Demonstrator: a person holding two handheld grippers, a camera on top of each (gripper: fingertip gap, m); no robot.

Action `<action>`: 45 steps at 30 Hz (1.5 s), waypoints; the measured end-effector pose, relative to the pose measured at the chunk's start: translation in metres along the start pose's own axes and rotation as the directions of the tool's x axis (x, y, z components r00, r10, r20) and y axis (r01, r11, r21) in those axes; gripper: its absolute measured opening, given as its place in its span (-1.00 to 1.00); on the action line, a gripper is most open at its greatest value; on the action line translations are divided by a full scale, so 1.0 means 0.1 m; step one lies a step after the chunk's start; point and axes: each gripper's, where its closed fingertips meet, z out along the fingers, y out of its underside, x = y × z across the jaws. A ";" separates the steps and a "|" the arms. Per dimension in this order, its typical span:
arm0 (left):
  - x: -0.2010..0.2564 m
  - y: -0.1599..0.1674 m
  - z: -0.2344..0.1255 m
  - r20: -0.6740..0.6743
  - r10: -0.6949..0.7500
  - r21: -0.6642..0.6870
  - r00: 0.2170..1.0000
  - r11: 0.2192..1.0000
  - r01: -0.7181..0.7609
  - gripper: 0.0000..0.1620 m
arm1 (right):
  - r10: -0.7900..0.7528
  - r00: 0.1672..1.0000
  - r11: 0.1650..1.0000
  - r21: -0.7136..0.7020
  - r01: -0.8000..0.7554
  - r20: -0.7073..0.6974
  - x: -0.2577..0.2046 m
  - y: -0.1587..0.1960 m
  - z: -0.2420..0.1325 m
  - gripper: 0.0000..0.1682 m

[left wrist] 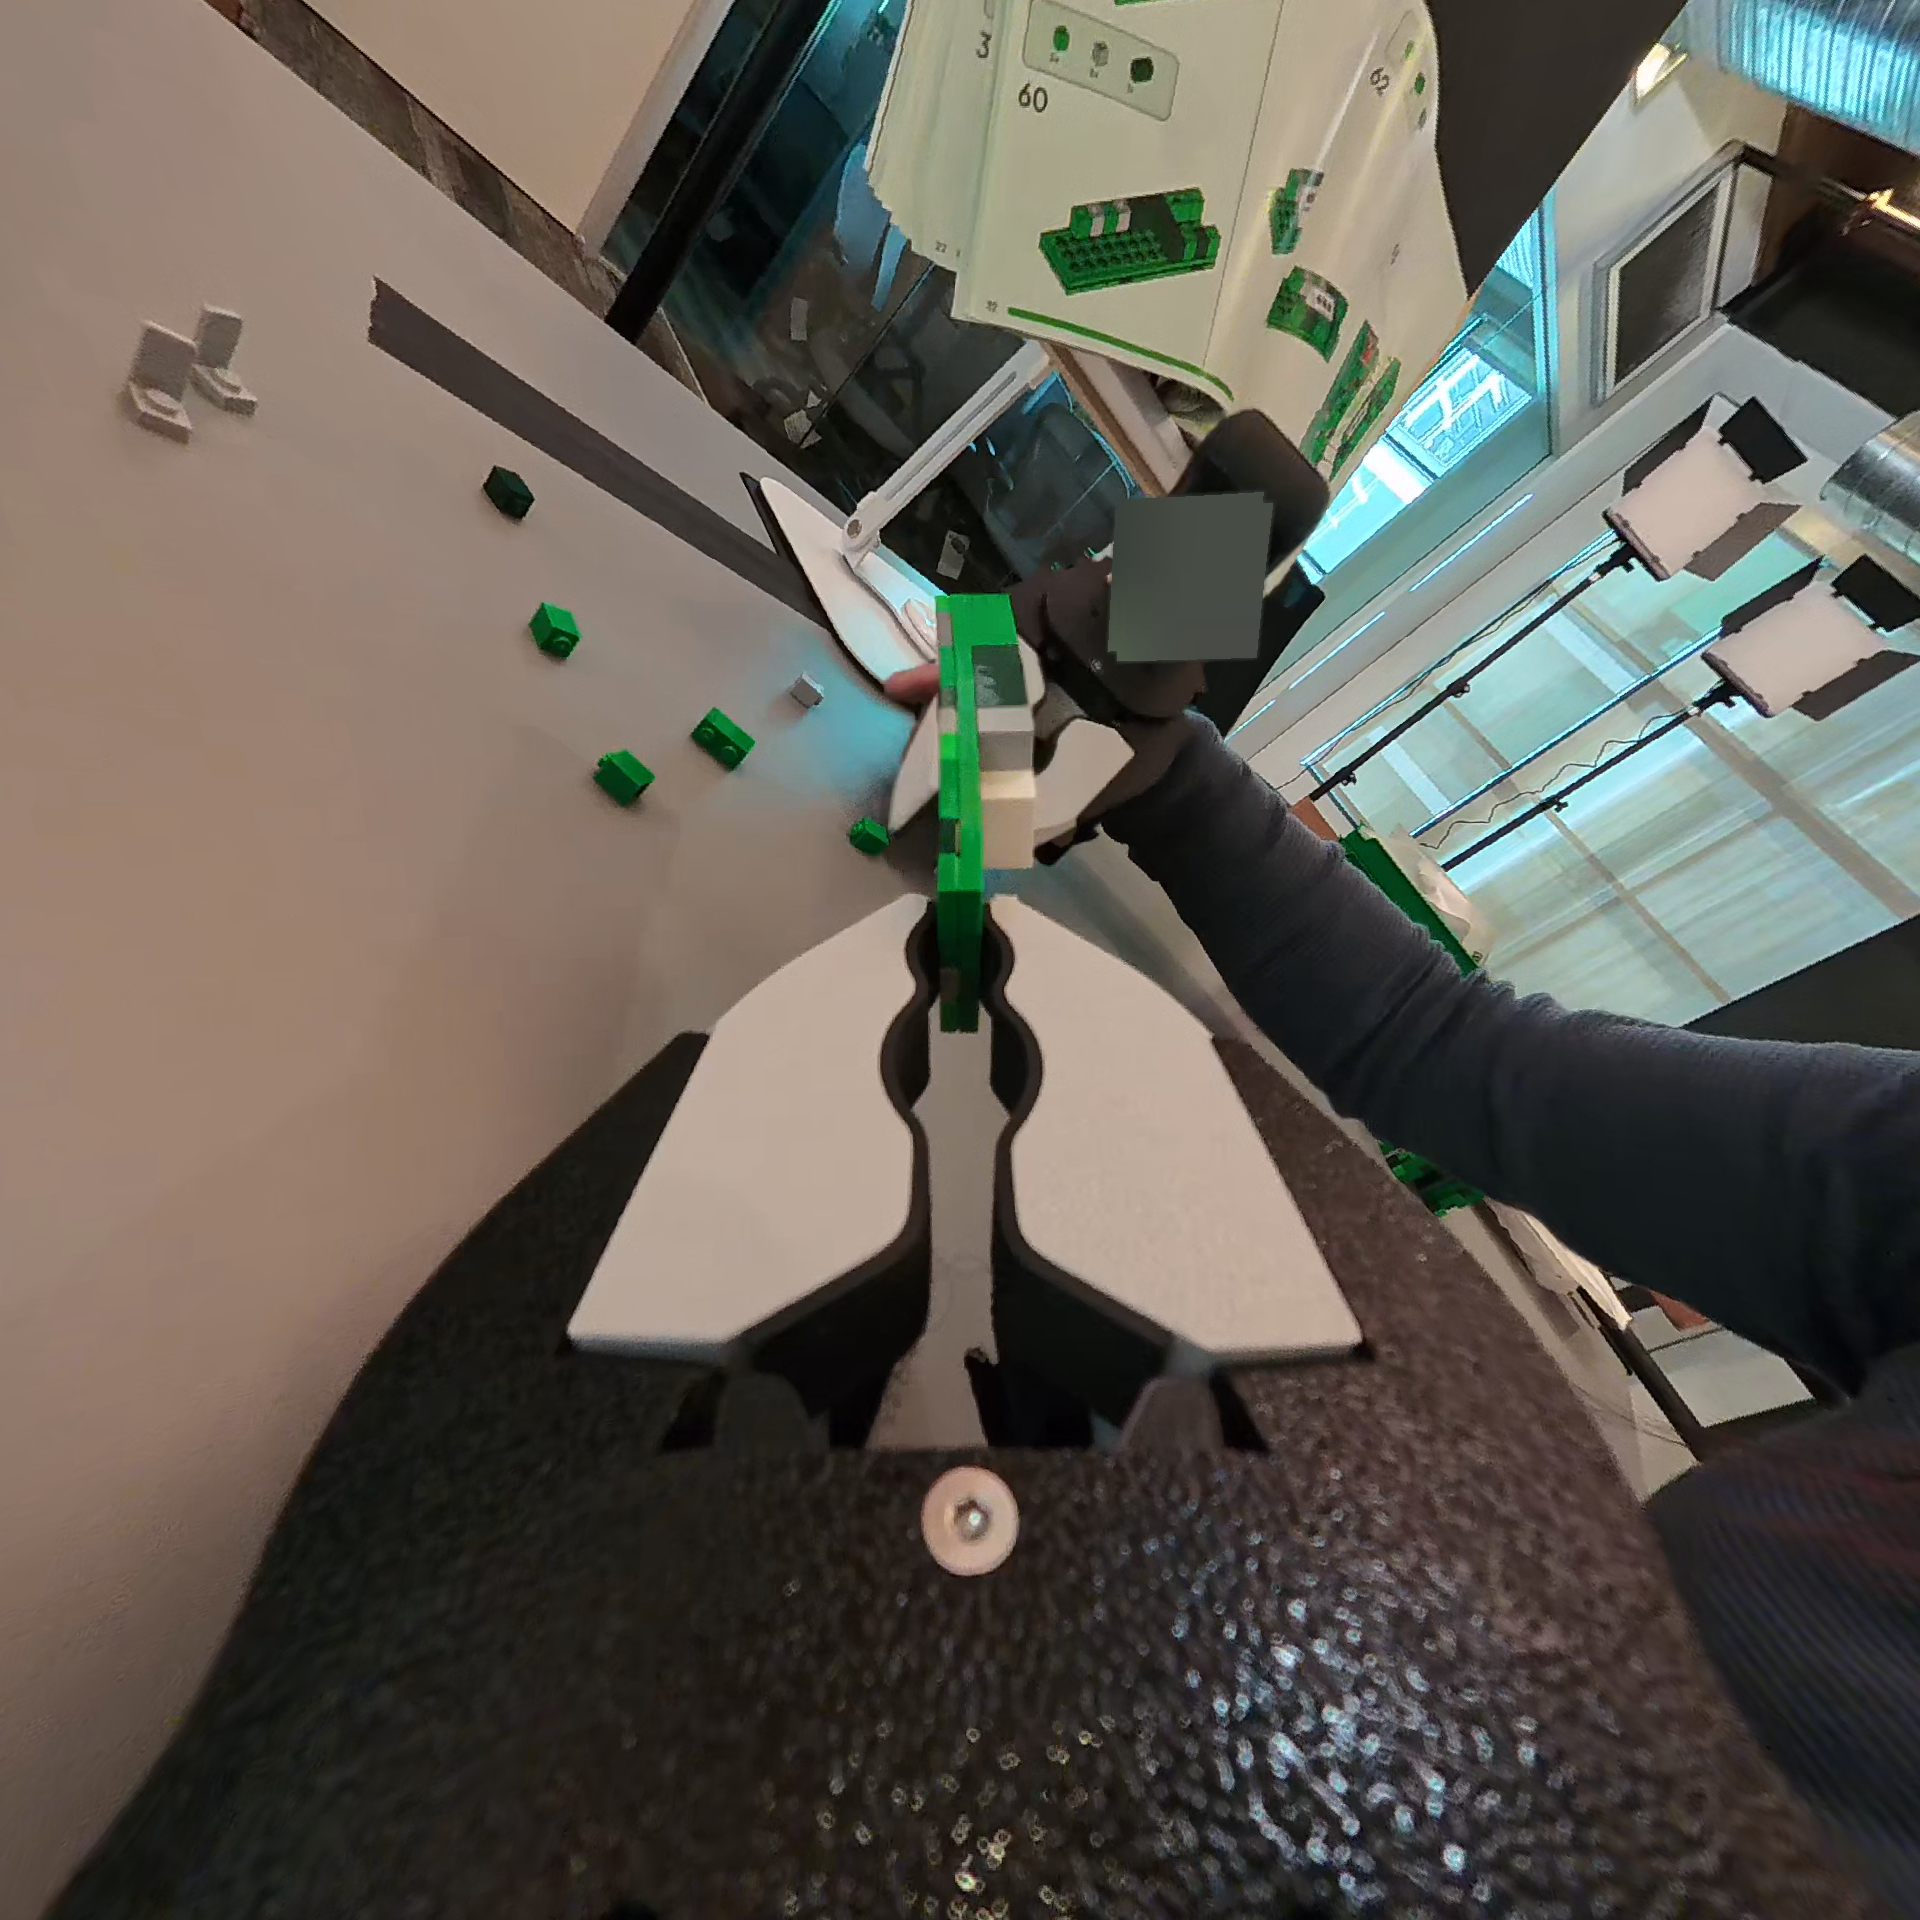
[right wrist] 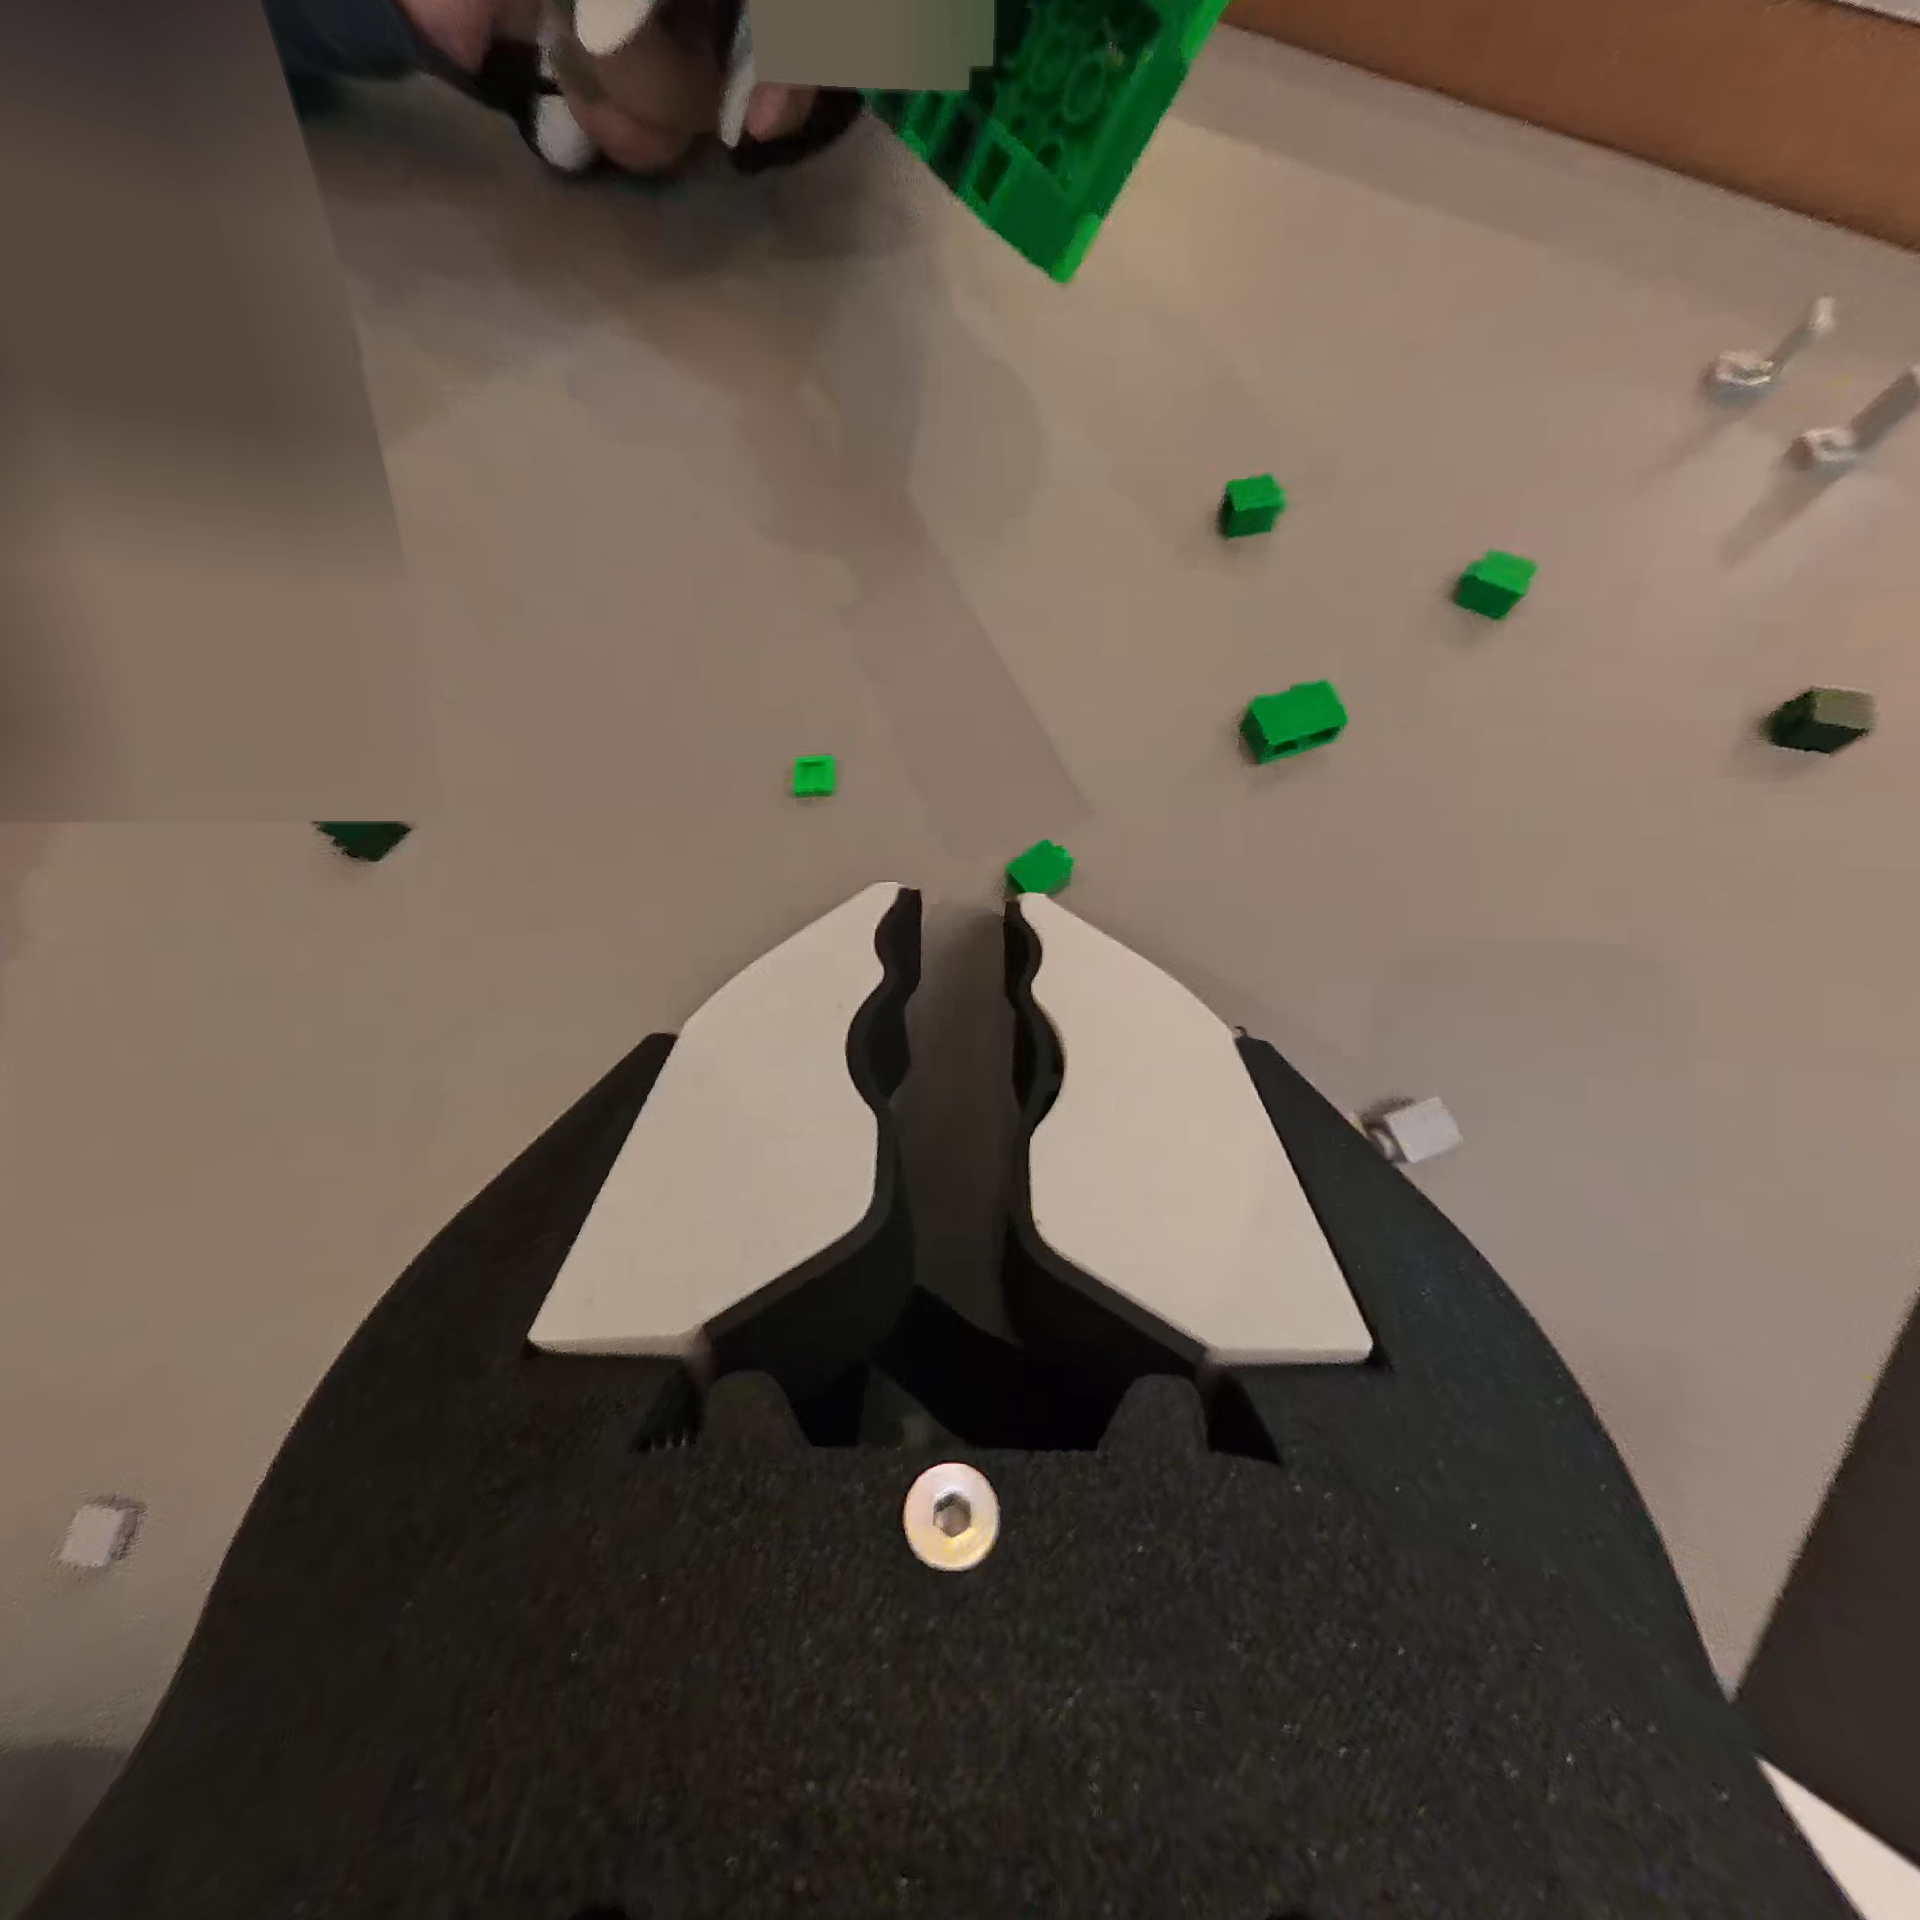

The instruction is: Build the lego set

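My left gripper is shut on the lower edge of a flat green lego assembly with grey and white bricks on one side, held edge-on above the white table. The assembly also shows in the right wrist view, underside facing the camera. My right gripper is narrowly open and empty, low over the table. A small green brick lies just past its right fingertip. In the left wrist view its white fingers show behind the assembly.
Several loose green bricks and grey pieces are scattered on the table. An open instruction booklet sits on a stand past the table edge. A dark tape strip runs along the table. A person's sleeved arm reaches in.
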 end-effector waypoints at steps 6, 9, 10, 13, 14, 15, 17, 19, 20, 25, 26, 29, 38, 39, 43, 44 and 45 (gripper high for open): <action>0.01 0.04 0.02 0.000 0.009 -0.026 1.000 1.000 -0.009 -0.93 | 0.014 0.994 1.000 -0.008 -0.015 -0.110 0.16 0.01 0.01 -0.75; 0.00 0.04 0.03 0.008 0.014 -0.028 1.000 1.000 -0.014 -0.93 | 0.140 0.975 0.990 -0.006 -0.143 -0.175 0.20 -0.01 0.03 -0.76; 0.00 0.04 0.03 0.012 0.015 -0.028 1.000 1.000 -0.015 -0.93 | 0.204 0.949 0.977 -0.004 -0.211 -0.241 0.25 0.01 0.02 -0.74; -0.01 0.04 0.02 0.022 0.020 -0.024 1.000 1.000 -0.020 -0.93 | 0.273 0.864 0.959 0.051 -0.278 -0.424 0.24 0.02 -0.05 -0.76; -0.02 0.03 0.02 0.026 0.023 -0.024 0.999 0.999 -0.022 -0.93 | 0.271 0.846 0.960 0.060 -0.274 -0.459 0.20 0.01 -0.05 -0.76; -0.02 0.04 0.02 0.029 0.026 -0.024 0.999 0.999 -0.026 -0.93 | 0.272 0.830 0.959 0.068 -0.274 -0.487 0.18 0.00 -0.04 -0.76; -0.01 0.05 0.03 0.032 0.034 -0.033 0.999 0.999 -0.033 -0.93 | 0.287 0.818 0.955 0.084 -0.284 -0.498 0.13 -0.02 0.02 -0.75; -0.01 0.06 0.04 0.036 0.042 -0.042 0.998 0.998 -0.041 -0.93 | 0.272 0.800 0.958 0.069 -0.279 -0.535 0.18 -0.01 0.03 -0.74; -0.01 0.07 0.04 0.036 0.045 -0.045 0.998 0.998 -0.043 -0.93 | 0.257 0.793 0.961 0.056 -0.271 -0.552 0.20 0.00 0.02 -0.74; -0.01 0.07 0.04 0.036 0.046 -0.046 0.998 0.998 -0.045 -0.93 | 0.303 0.808 0.948 0.074 -0.309 -0.504 0.20 -0.01 0.06 -0.81; -0.01 0.07 0.04 0.036 0.048 -0.047 0.998 0.998 -0.047 -0.93 | 0.299 0.809 0.949 0.071 -0.306 -0.506 0.20 -0.02 0.06 -0.82; -0.02 0.07 0.03 0.038 0.040 -0.043 0.998 0.998 -0.038 -0.93 | 0.290 0.803 0.951 0.067 -0.301 -0.520 0.20 -0.03 0.07 -0.91; 0.33 0.21 0.26 0.013 0.250 -0.049 0.968 0.967 -0.250 -0.93 | 0.346 0.671 0.938 0.252 -0.237 -0.656 -0.43 -0.50 -0.46 -0.91; 0.45 0.28 0.32 -0.007 0.311 -0.048 0.950 0.949 -0.311 -0.93 | 0.361 0.649 0.933 0.274 -0.236 -0.670 -0.55 -0.57 -0.51 -0.91; 0.76 0.54 0.50 0.004 0.519 -0.073 0.855 0.853 -0.517 -0.94 | 0.405 0.567 0.914 0.331 -0.234 -0.717 -1.06 -0.78 -0.67 -0.91; 0.83 0.60 0.53 -0.003 0.541 -0.077 0.841 0.838 -0.540 -0.93 | 0.407 0.544 0.913 0.325 -0.245 -0.734 -1.17 -0.79 -0.68 -0.91; 0.90 0.67 0.56 -0.016 0.555 -0.085 0.832 0.828 -0.554 -0.93 | 0.409 0.519 0.912 0.317 -0.261 -0.751 -1.25 -0.80 -0.69 -0.91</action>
